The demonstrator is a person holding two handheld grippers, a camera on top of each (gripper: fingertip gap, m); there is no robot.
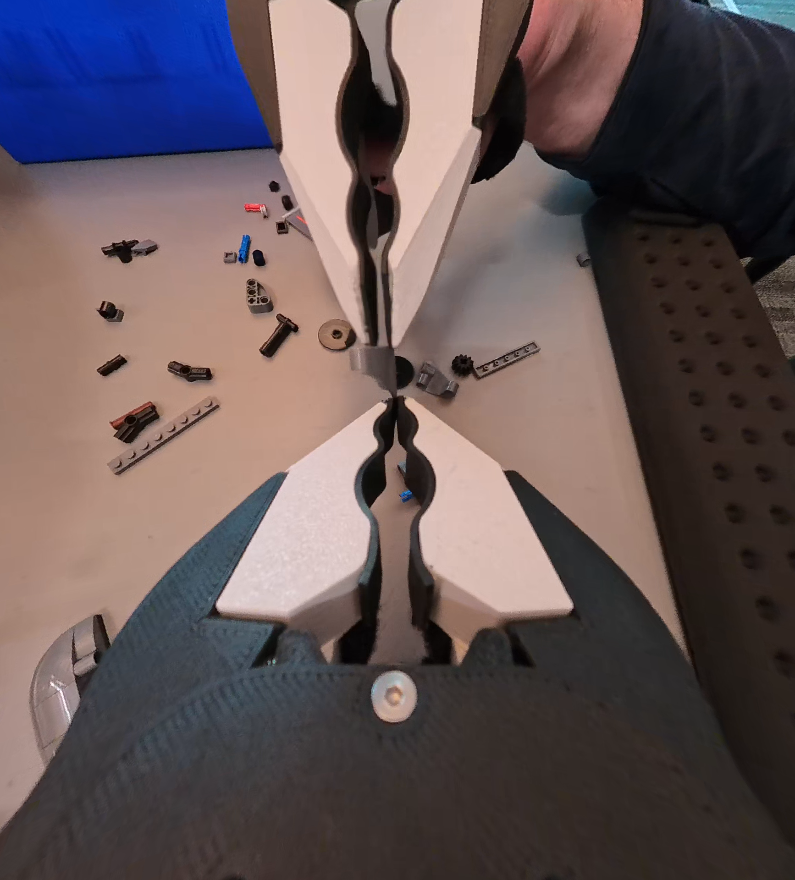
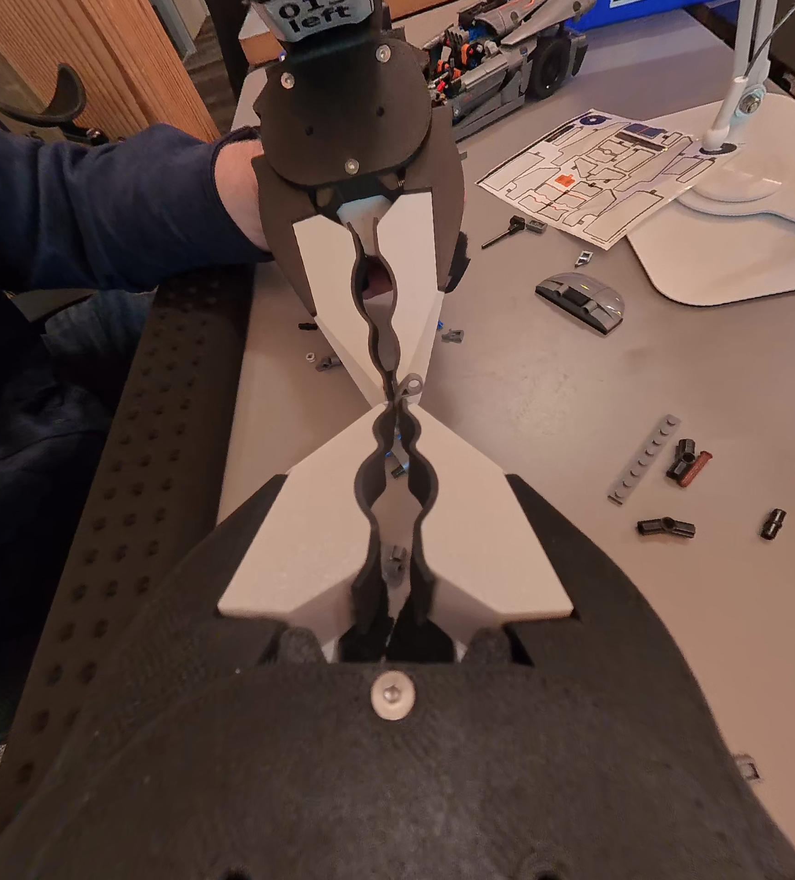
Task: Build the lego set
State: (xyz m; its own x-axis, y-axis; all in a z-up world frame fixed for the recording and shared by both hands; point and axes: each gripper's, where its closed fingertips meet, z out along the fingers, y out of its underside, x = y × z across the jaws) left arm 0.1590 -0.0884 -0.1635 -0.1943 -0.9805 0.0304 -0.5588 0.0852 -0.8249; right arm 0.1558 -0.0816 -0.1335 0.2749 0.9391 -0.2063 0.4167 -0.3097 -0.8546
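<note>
My two grippers meet tip to tip above the grey table [image 1: 505, 295]. In the left wrist view my left gripper [image 1: 392, 401] is shut at the bottom. The right gripper [image 1: 377, 344] comes down from the top. A small grey lego piece [image 1: 371, 365] spans both sets of tips. In the right wrist view my right gripper [image 2: 394, 405] is shut on the stem of this grey piece [image 2: 412, 384]. Its ring end sticks out beside the left gripper [image 2: 390, 381]. Both grippers pinch it.
Loose pieces lie around: a long grey plate [image 1: 162, 435], black connectors [image 1: 190, 372], a gear [image 1: 461, 365] and a short plate [image 1: 510, 359]. A black perforated board [image 1: 719, 428] runs along the table edge. A built car [image 2: 505, 52], a sticker sheet [image 2: 595, 176] and a white stand base [image 2: 743, 228] are farther off. Both grippers' tips are close together, under 4 cm apart.
</note>
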